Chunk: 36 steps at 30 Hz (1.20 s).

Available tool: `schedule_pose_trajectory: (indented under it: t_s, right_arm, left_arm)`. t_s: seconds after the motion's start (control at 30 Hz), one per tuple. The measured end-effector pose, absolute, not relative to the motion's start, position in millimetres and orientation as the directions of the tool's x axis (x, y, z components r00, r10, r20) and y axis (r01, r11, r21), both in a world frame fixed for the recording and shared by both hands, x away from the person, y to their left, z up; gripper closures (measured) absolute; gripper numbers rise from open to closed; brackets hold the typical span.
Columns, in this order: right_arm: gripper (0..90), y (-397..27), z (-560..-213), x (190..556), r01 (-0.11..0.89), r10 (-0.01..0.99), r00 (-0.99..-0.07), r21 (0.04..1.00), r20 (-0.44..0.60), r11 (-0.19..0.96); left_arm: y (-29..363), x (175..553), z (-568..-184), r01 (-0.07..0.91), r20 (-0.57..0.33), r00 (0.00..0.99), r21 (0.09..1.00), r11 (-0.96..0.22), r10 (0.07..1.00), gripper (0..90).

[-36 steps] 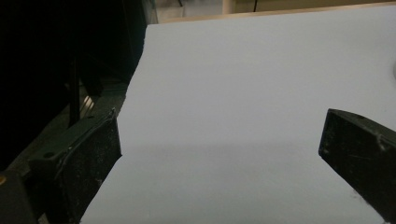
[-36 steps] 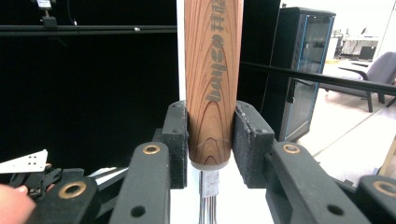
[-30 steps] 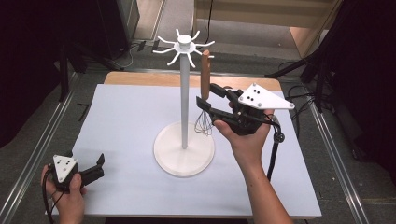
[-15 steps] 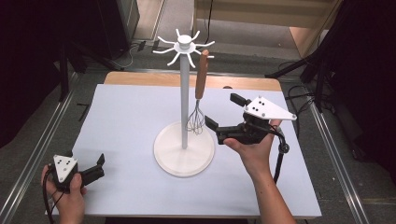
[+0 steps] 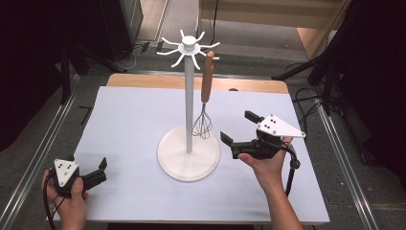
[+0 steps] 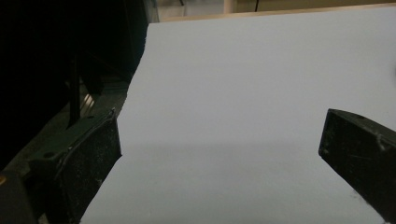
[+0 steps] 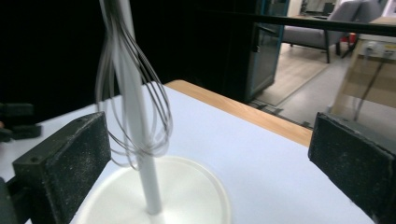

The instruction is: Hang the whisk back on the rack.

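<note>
From the high view, a wire balloon whisk with a brown wooden handle (image 5: pixel 206 98) hangs from one hooked arm of the white metal utensil stand with a round base (image 5: pixel 189 120), just to the right of the stand's pole; its long axis runs nearly straight up and down, handle uppermost and the wire loops pointing down, ending a little above the base without touching it. To the right of the stand, the right gripper (image 5: pixel 237 129) is held in a hand, its jaws standing wide apart with nothing between them, pointing left toward the whisk and clear of it. Well to the left of the stand and nearer the front edge of the pale lilac table mat (image 5: pixel 134 110), the left gripper (image 5: pixel 98 168) lies low in the other hand, jaws parted and empty. No brand, label or writing can be read on any of these. In the left gripper view, the two black jaws stand far apart over bare mat (image 6: pixel 243 93), gripping nothing. In the right gripper view, the jaws are spread as wide and hold nothing; the whisk's wire loops (image 7: pixel 140 107) hang blurred in front of the stand's pole (image 7: pixel 135 116), toward the left jaw, above the round base.
</note>
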State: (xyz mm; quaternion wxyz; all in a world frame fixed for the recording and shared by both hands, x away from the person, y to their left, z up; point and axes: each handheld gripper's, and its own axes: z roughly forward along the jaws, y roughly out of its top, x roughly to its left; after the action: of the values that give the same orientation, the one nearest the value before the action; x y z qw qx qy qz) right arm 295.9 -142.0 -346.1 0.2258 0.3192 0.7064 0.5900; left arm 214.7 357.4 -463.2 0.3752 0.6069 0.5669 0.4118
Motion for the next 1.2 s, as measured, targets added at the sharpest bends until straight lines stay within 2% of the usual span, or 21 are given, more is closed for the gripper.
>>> schedule_pose_trajectory:
  t_s: [0.83, 0.9, 1.2]
  right_arm:
    - [0.0, -184, -418, 291, 0.286, 0.794, -0.598, 0.955, 0.110, 0.083]
    - [0.0, -189, -422, 289, 0.280, 0.815, -0.572, 0.956, 0.090, 0.091]
    - [0.0, -222, -445, 284, 0.328, 0.850, -0.506, 0.944, 0.142, 0.038]
  left_arm:
    - [358, 215, -463, 0.383, 0.073, 0.016, 0.921, -0.073, 0.997, 0.0]
    - [358, 215, -463, 0.383, 0.073, 0.015, 0.921, -0.073, 0.997, 0.0]
    - [358, 215, -463, 0.390, 0.070, 0.012, 0.918, -0.069, 0.998, 0.0]
